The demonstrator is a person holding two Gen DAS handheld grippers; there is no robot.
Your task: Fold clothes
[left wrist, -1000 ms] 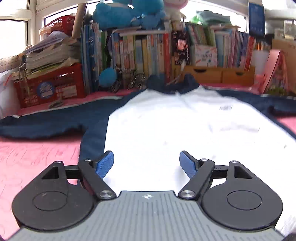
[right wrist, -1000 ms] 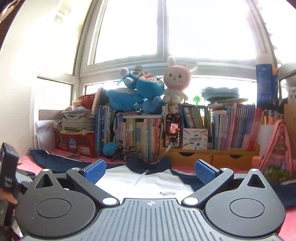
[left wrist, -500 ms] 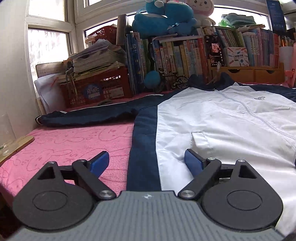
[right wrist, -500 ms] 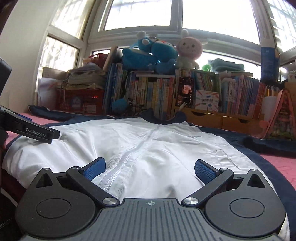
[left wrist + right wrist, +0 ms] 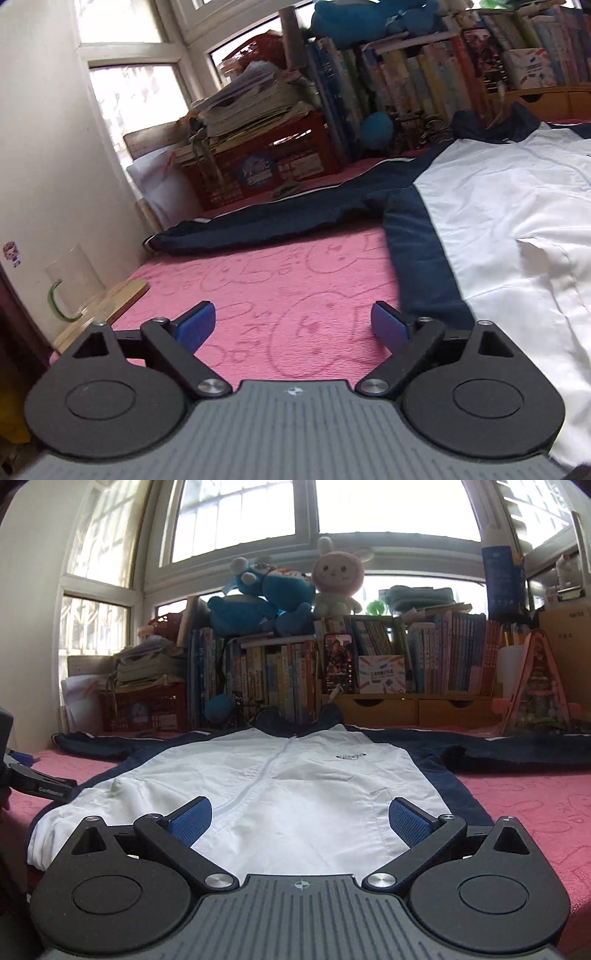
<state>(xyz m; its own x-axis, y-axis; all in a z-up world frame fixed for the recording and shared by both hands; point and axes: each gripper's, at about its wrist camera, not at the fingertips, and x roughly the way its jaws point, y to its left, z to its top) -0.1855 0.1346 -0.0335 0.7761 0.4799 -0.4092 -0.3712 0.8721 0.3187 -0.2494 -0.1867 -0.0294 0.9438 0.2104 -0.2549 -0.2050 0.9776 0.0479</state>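
Note:
A white jacket with navy sleeves and side panels (image 5: 295,786) lies flat, front up and zipped, on the pink cover (image 5: 280,280). In the left wrist view the jacket (image 5: 517,206) is at the right, its navy left sleeve (image 5: 258,225) stretched out toward the wall. My left gripper (image 5: 291,325) is open and empty, low over bare pink cover just left of the jacket's navy side panel. My right gripper (image 5: 299,816) is open and empty over the jacket's lower hem, near the zip. The left gripper also shows at the left edge of the right wrist view (image 5: 37,782).
A row of books (image 5: 332,664) with plush toys (image 5: 280,590) on top lines the far side. A red crate (image 5: 266,162) with stacked papers stands at the far left. A glass (image 5: 74,284) on a wooden board sits by the left wall. A pink triangular box (image 5: 539,690) stands far right.
My left gripper has swung left, off the white front, to the pink cover beside the navy side panel. My right gripper has pulled back to the hem. Both stay open.

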